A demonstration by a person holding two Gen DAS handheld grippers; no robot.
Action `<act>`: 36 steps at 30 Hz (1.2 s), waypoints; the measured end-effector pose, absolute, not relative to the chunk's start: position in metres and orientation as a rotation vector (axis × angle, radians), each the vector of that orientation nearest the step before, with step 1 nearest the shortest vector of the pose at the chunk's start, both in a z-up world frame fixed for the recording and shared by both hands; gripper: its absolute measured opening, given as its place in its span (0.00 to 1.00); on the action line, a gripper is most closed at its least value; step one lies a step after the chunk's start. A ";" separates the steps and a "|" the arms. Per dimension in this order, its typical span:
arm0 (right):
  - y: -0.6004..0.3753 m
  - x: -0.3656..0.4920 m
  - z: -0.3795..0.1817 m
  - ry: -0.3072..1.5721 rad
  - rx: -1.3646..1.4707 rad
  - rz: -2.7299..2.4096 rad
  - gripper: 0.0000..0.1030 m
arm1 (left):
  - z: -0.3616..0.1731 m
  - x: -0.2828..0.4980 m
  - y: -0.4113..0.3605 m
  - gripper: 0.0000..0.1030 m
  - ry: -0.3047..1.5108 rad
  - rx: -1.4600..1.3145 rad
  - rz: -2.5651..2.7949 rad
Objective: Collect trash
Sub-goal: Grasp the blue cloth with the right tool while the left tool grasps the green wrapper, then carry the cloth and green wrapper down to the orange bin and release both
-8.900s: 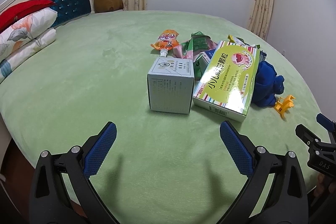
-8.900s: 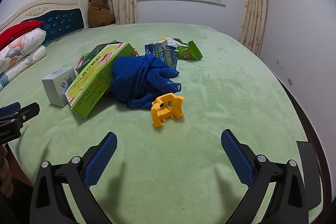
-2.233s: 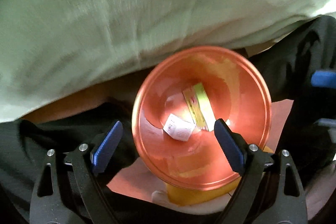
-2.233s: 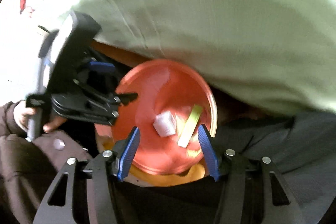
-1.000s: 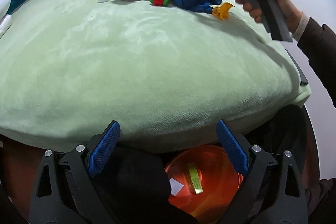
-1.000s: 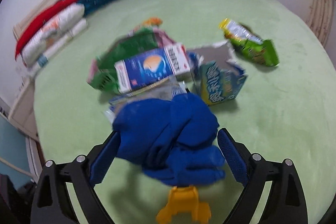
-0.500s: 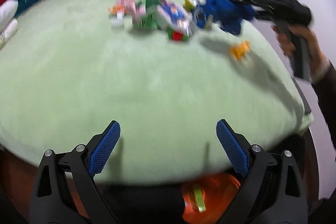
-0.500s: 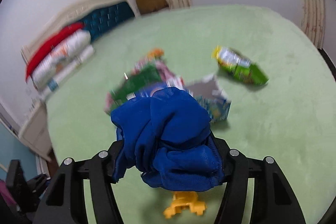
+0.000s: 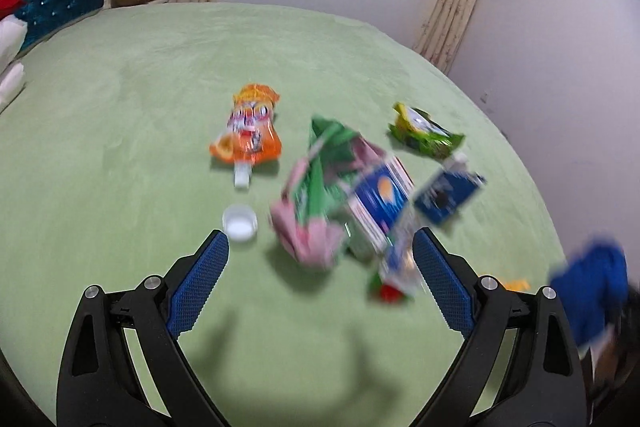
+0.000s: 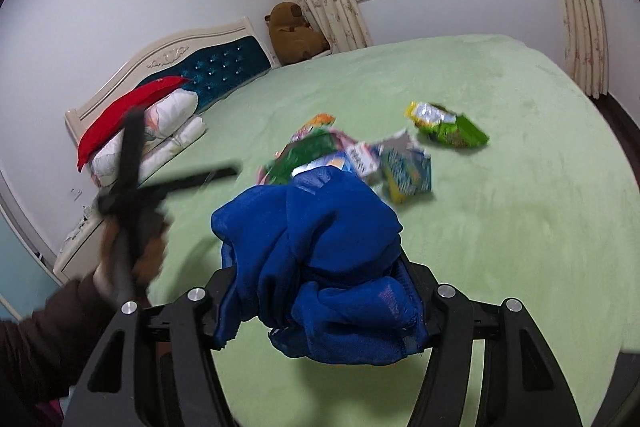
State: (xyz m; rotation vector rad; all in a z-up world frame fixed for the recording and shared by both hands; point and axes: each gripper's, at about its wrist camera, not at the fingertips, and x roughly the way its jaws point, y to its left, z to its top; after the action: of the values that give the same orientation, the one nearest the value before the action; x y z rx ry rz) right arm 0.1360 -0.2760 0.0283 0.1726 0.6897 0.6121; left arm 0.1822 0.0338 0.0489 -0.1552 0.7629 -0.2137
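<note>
Blur smears the wrapper pile (image 9: 352, 203) mid-bed (image 9: 120, 155); right gripper (image 10: 320, 291), pads hidden, clamps blue cloth (image 10: 316, 259); left gripper (image 9: 320, 279) gapes empty near the pile, bare bed around it.

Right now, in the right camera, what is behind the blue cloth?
Behind the blue cloth, held in the right gripper, the wrapper pile lies on the green bed. The cloth covers the pile's near edge and the bed below it.
</note>
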 end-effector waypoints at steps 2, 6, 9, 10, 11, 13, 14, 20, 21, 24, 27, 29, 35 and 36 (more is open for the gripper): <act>-0.274 0.128 0.020 0.703 0.185 0.617 0.60 | 0.050 0.205 0.031 0.88 0.780 -0.122 -0.222; -0.264 0.115 0.004 0.728 0.183 0.631 0.60 | 0.051 0.244 0.021 0.88 0.815 -0.070 -0.259; -0.258 0.113 -0.004 0.741 0.168 0.635 0.61 | 0.046 0.263 0.014 0.88 0.847 -0.049 -0.276; -0.256 0.113 -0.006 0.745 0.167 0.637 0.61 | 0.043 0.272 0.011 0.88 0.865 -0.034 -0.282; -0.255 0.114 -0.008 0.747 0.171 0.641 0.61 | 0.040 0.278 0.008 0.88 0.883 -0.020 -0.288; -0.254 0.113 -0.007 0.747 0.187 0.652 0.61 | 0.030 0.291 0.004 0.88 0.922 0.015 -0.271; -0.253 0.116 -0.007 0.746 0.191 0.654 0.61 | 0.024 0.296 0.002 0.88 0.943 0.033 -0.261; -0.253 0.120 -0.006 0.731 0.223 0.650 0.61 | -0.013 0.317 -0.002 0.31 1.090 0.074 -0.234; -0.253 0.121 -0.007 0.731 0.230 0.647 0.61 | -0.015 0.317 -0.002 0.29 1.092 0.064 -0.238; -0.255 0.118 -0.008 0.737 0.241 0.641 0.61 | -0.005 0.308 -0.003 0.21 1.036 0.063 -0.210; -0.258 0.114 -0.003 0.727 0.241 0.630 0.61 | 0.016 0.297 -0.007 0.18 0.959 0.109 -0.142; -0.260 0.110 0.001 0.710 0.243 0.626 0.61 | 0.043 0.287 -0.005 0.17 0.878 0.100 -0.111; -0.263 0.096 0.018 0.662 0.256 0.625 0.61 | 0.111 0.247 -0.007 0.17 0.677 0.155 0.034; -0.264 0.093 0.020 0.654 0.256 0.624 0.61 | 0.117 0.241 -0.008 0.17 0.663 0.154 0.035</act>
State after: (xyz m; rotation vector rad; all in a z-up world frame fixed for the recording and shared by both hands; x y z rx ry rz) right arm 0.0931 -0.2638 0.0199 0.2557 0.6543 0.6240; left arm 0.2410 -0.0081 0.1171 0.1542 0.6634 0.0349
